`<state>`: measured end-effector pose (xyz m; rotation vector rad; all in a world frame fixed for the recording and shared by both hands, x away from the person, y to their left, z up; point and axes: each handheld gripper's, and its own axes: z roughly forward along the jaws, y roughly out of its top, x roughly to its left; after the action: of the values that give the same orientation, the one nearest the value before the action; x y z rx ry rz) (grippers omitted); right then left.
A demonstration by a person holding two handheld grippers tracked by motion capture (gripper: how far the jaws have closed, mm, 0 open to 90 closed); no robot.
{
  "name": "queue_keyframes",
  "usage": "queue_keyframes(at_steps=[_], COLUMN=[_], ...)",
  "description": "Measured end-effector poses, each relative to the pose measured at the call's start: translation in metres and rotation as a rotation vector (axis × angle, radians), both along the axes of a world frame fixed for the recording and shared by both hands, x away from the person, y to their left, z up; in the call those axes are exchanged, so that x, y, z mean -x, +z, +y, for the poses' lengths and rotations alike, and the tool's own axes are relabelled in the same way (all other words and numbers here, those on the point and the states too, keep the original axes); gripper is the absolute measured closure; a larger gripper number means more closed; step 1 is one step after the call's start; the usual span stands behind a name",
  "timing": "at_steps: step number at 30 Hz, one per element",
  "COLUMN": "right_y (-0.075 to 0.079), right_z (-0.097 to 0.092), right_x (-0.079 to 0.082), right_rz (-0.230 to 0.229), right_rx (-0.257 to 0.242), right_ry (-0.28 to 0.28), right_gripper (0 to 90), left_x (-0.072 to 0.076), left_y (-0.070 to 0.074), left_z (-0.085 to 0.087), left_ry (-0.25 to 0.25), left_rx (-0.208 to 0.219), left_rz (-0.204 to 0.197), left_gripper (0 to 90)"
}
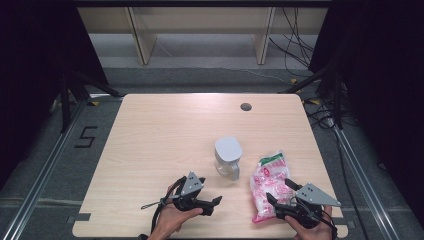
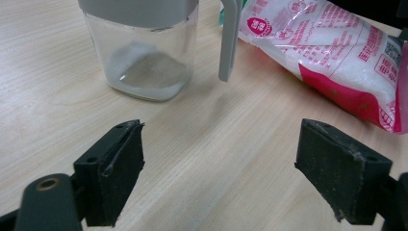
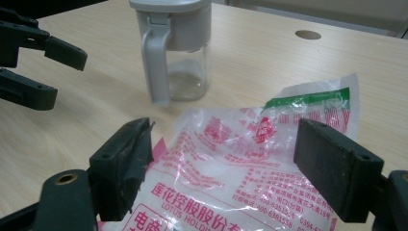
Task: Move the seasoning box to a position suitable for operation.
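Note:
A clear jar [image 1: 228,159] with a grey lid and handle stands on the wooden table [image 1: 165,135], right of centre; it holds a little white powder at the bottom [image 2: 146,72]. To its right lies a pink and white bag [image 1: 269,182] of white granules. My left gripper [image 1: 210,190] rests near the front edge, open, pointing at the jar with bare table between its jaws [image 2: 219,144]. My right gripper [image 1: 280,191] is open at the bag's near end. The bag [image 3: 231,168] lies below and between its jaws [image 3: 223,144], and the pads do not press on it.
A round cable hole [image 1: 245,106] sits near the table's far edge. Beyond the table are a floor with cables [image 1: 300,45] and wooden furniture legs. The other gripper [image 3: 48,72] shows at the left of the right gripper view, left of the jar [image 3: 178,43].

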<state>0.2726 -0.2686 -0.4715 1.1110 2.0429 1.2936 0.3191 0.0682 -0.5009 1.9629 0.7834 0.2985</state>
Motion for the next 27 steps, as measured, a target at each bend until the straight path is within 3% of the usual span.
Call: queue_keyframes(at_steps=[3,4,5,6,10,11,13,16,17,19,21,26,27], right_y=[0.000,0.000,0.000,0.000,0.002,0.003,0.003,0.002,0.003,0.002,0.002,0.003,0.003], right_z=[-0.001,0.001,0.001,0.003,0.001,0.002,0.004,0.005,0.005,0.006,0.006,0.005,0.004], right_x=[-0.001,-0.001,-0.001,0.001,0.001,0.001,0.003,0.002,0.003,0.003,0.004,0.004,0.004], right_rz=[0.003,0.002,0.003,0.016,-0.026,-0.033,-0.054,-0.072,-0.041,-0.038,-0.026,-0.046,-0.030], right_rx=[0.021,0.008,0.007,-0.005,-0.013,-0.028,-0.018,-0.007,-0.018,-0.006,-0.009,-0.004,-0.005], right_ry=[0.027,0.020,0.025,0.006,0.054,0.062,0.074,0.083,0.077,0.074,0.081,0.072,0.060], right_gripper=[22.2,22.1,21.7,21.1,16.1,15.6,15.4,15.2,15.2,15.2,15.3,16.1,16.1], left_x=[0.001,0.001,0.001,0.000,-0.002,-0.003,-0.002,-0.004,-0.007,-0.009,-0.013,-0.023,-0.025], left_y=[0.000,0.000,0.000,0.001,-0.001,-0.001,0.000,0.000,0.000,0.000,-0.001,0.002,0.003], left_z=[-0.001,-0.002,-0.002,0.000,-0.002,0.000,-0.003,-0.005,-0.006,-0.009,-0.015,-0.030,-0.031], left_ry=[-0.004,0.001,0.001,-0.001,-0.013,-0.018,-0.010,-0.027,-0.030,-0.032,-0.048,-0.045,-0.051], left_rx=[0.019,0.038,0.038,0.010,0.044,0.016,0.046,0.055,0.046,0.069,0.117,0.105,0.095], left_rz=[0.010,0.020,0.020,0.015,0.015,0.008,0.025,0.029,0.025,0.021,0.026,-0.008,-0.020], left_gripper=[21.2,21.2,21.3,21.7,24.3,24.4,26.0,27.6,27.6,27.5,27.7,33.2,35.2])
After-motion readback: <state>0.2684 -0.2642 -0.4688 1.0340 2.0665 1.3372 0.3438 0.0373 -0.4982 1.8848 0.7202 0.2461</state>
